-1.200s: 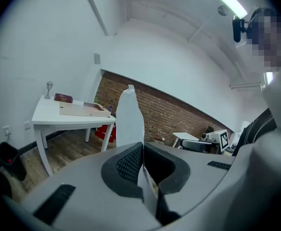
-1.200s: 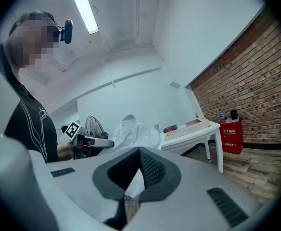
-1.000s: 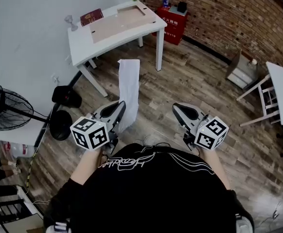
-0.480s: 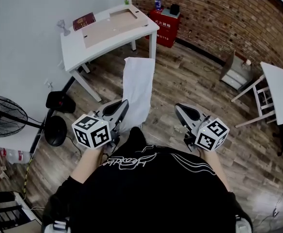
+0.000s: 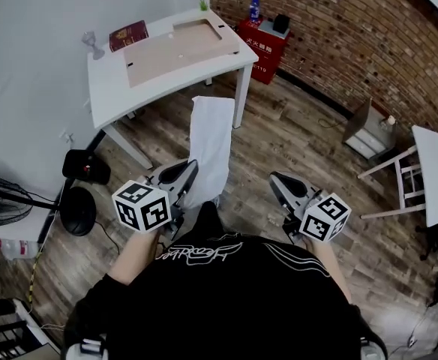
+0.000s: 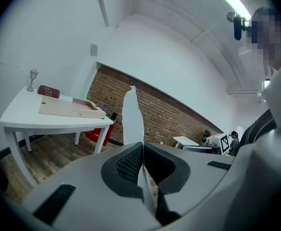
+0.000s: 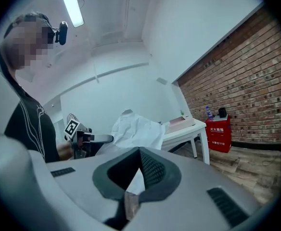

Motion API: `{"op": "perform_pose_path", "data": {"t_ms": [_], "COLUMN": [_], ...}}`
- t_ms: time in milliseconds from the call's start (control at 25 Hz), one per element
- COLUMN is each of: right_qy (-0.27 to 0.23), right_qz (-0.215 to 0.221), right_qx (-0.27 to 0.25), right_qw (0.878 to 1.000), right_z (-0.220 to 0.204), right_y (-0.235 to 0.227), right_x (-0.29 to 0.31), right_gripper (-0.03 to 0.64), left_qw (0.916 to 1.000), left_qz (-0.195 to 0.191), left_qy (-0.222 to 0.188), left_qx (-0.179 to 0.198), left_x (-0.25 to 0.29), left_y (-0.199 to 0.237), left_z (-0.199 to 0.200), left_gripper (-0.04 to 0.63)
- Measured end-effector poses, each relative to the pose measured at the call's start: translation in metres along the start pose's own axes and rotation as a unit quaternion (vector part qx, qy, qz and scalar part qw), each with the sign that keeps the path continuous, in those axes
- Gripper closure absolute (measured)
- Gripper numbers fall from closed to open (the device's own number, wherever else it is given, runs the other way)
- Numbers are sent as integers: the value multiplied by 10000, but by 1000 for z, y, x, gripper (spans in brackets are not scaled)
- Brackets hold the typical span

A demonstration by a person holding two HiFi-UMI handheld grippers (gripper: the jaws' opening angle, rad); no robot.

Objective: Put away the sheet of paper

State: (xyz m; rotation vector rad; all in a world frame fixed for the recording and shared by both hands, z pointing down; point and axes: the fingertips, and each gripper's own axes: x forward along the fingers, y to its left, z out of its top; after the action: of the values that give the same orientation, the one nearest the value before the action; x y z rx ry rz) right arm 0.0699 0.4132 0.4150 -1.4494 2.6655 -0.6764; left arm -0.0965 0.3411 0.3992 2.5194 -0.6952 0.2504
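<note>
Floor (image 5: 301, 137): wood; the person stands on it, near the table.
Table (image 5: 103, 88): white, just ahead, with a flat brown tray (image 5: 178, 45) on top.
Sheet of paper (image 5: 210, 137): up in the air, between the person and the table, not touching the table.
Left gripper (image 5: 187, 169): jaws pressed tight on the bottom edge of the paper.
Right gripper (image 5: 276, 180): jaws pressed together, nothing in them.
Done: the paper is picked up.
Left to do: it is not put away yet; it may go on the table or tray.
</note>
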Motion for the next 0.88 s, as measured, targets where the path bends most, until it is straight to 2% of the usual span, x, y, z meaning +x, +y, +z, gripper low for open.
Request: {"op": "perform_pose_path", "data": {"t_ms": [280,520,680,880], "right_qy": [314,464,529,541], "right_qz": [-11,50,180,324], "right_qx": [372,453,370,354], "right_qw": [9988,9979,9977,9974], "right_z": [31,70,89,97], "right_y": [-61,-107,-121,-129], "right_x": [104,207,262,298], "right_gripper": [617,617,617,617], "left_qw": [9993,9984,9977,9967], "left_qz": [123,301,419,574], "left_qy": [188,107,36,-169], "left_qx": [-294,-460,-535,-551], "left_x": [51,82,95,104], "left_y": [102,198,250,292], "left_z": [59,113,136,168], "left_gripper": [563,563,563,563]}}
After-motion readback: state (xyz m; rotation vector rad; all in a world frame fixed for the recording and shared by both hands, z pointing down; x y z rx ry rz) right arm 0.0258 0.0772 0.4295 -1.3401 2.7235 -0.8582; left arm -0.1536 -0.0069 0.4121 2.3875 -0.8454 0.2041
